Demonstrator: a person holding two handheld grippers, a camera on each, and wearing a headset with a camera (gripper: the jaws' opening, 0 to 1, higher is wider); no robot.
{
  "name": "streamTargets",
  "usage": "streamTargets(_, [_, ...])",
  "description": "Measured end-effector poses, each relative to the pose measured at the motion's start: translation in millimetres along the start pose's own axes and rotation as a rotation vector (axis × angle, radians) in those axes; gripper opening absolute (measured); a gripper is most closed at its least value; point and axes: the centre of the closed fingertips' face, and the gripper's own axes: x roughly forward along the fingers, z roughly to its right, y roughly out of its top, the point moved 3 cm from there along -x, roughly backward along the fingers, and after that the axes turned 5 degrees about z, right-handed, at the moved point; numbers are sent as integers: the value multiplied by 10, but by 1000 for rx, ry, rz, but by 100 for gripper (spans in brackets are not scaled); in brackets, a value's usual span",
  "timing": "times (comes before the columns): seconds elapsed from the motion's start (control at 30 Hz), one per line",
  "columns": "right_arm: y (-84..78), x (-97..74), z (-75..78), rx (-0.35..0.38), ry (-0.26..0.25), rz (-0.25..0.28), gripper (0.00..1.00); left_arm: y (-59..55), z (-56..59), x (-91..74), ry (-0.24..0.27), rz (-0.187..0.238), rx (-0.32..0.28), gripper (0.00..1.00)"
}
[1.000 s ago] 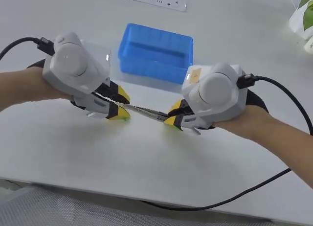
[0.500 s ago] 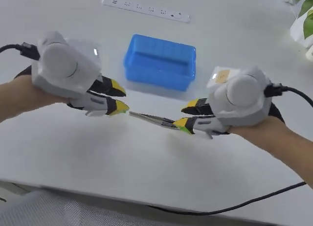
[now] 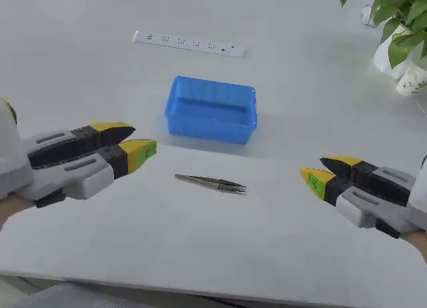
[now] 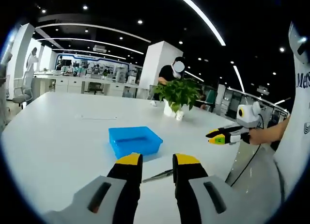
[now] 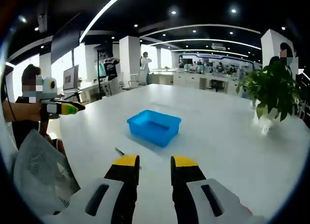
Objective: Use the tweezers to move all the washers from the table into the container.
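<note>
A pair of metal tweezers (image 3: 211, 183) lies flat on the white table in front of the blue container (image 3: 211, 109). My left gripper (image 3: 137, 140) is open at the left, well away from the tweezers, with nothing between its fingers. My right gripper (image 3: 323, 169) is open at the right, also apart from them and holding nothing. In the left gripper view the blue container (image 4: 134, 140) sits ahead, and the tweezers (image 4: 158, 174) peek out between the jaws. In the right gripper view the container (image 5: 154, 126) is ahead and the tweezers (image 5: 119, 151) lie just before the left jaw. I see no washers on the table.
A white power strip (image 3: 189, 43) lies beyond the container. A potted plant (image 3: 396, 28) stands at the far right corner. The table's front edge (image 3: 200, 291) runs close below the grippers. People stand in the background of both gripper views.
Both grippers have let go of the tweezers and pulled apart to the sides. The tweezers now lie on the table. The head camera has tilted, shifting the view.
</note>
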Motion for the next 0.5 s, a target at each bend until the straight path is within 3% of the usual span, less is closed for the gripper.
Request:
streamTargets(0.07, [20,-103,-24,-1,-22,15,29,-16,114,-59,-17,-3,4,38])
streamTargets(0.13, [29,-214,-103,35,-34,25,30,-58,267,-115,-54,-38,27,44])
streamTargets(0.27, [56,-331,-241,82,-74,61,35,-139,464,-194,-81,-120,172,44])
streamTargets(0.4, [78,-403,-400,102,-96,88,41,-162,583,-212,-81,-119,165,50])
streamTargets(0.5, [137,-386,-496,33,-86,95,41,-193,602,-231,-64,-118,148,54])
